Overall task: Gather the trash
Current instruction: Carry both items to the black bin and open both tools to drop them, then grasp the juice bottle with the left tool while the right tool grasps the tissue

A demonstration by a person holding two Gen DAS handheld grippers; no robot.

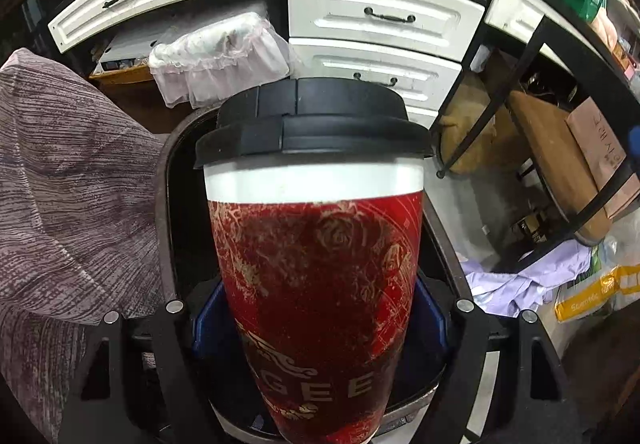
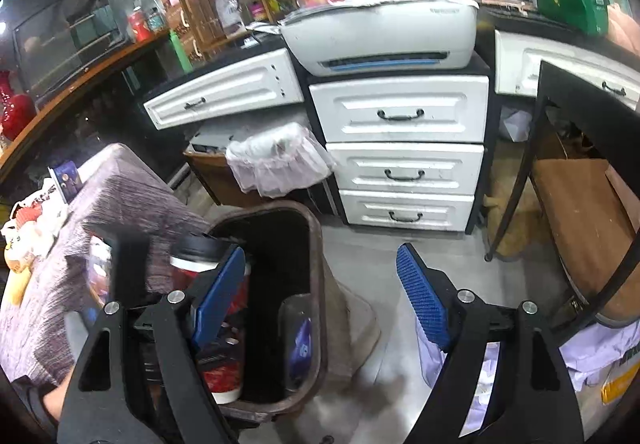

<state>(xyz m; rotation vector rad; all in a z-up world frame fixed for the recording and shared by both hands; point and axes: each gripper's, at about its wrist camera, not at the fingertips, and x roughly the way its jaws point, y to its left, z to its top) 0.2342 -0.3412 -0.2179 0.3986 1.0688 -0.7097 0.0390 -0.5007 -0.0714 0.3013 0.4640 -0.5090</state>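
My left gripper [image 1: 318, 328] is shut on a red paper cup [image 1: 320, 284] with a white band and a black lid [image 1: 312, 123]. It holds the cup over the open mouth of a dark bin [image 1: 180, 179]. In the right wrist view the bin [image 2: 316, 244] stands on the floor, and the cup [image 2: 192, 264] in the left gripper shows at the bin's left rim. A clear plastic bottle [image 2: 298, 336] lies inside the bin. My right gripper [image 2: 320, 300] is open and empty, above the bin's right side and the floor.
A purple-grey cloth-covered table [image 2: 132, 195] stands left of the bin. White drawers [image 2: 404, 147] with a printer [image 2: 380, 31] on top stand behind. A small lined bin [image 2: 276, 159] sits beside them. A black-framed stool [image 2: 580, 211] and bags [image 2: 600, 360] are at the right.
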